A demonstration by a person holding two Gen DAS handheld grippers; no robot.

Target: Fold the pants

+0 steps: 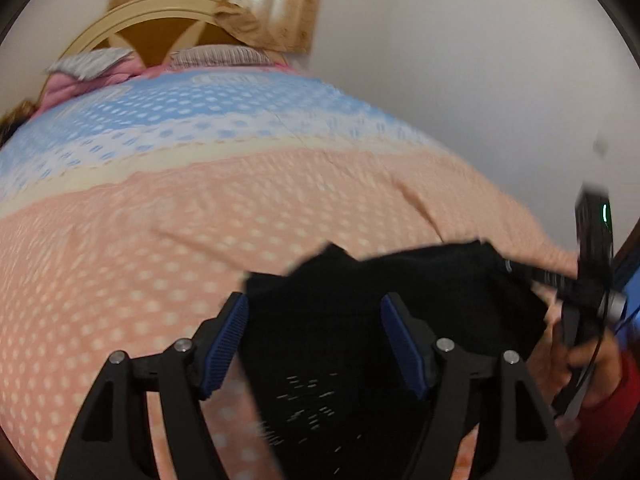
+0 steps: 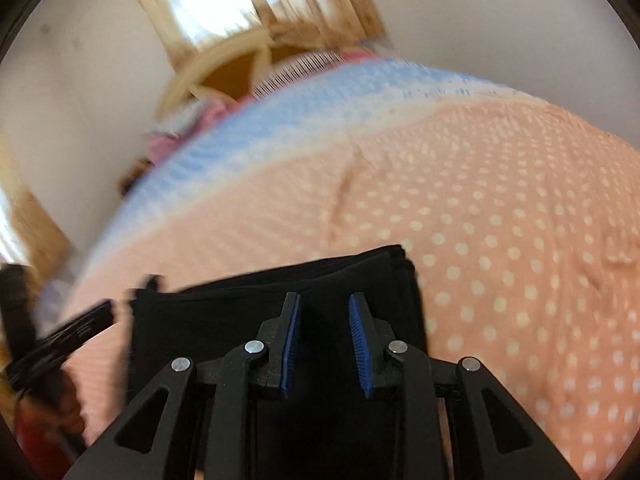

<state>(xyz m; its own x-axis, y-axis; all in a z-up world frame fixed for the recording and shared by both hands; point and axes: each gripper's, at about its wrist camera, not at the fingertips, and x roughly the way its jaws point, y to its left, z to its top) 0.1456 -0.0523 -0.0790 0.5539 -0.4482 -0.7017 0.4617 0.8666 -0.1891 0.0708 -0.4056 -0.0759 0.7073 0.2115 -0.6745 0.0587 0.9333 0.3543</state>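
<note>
on dotted bedspread [image 2: 500, 220], folded pants [image 2: 280, 280]

Left tool [image 1: 314, 344] open above black pants [image 1: 360, 320]; polka-dot bedspread [image 1: 160, 220] beneath

Dotted bedspread [image 1: 160, 240], headboard [image 1: 160, 12] (curtain [image 1: 280, 8] behind)

Black pants [image 2: 240, 320]; peach polka-dot bedspread [image 2: 520, 240]
</note>
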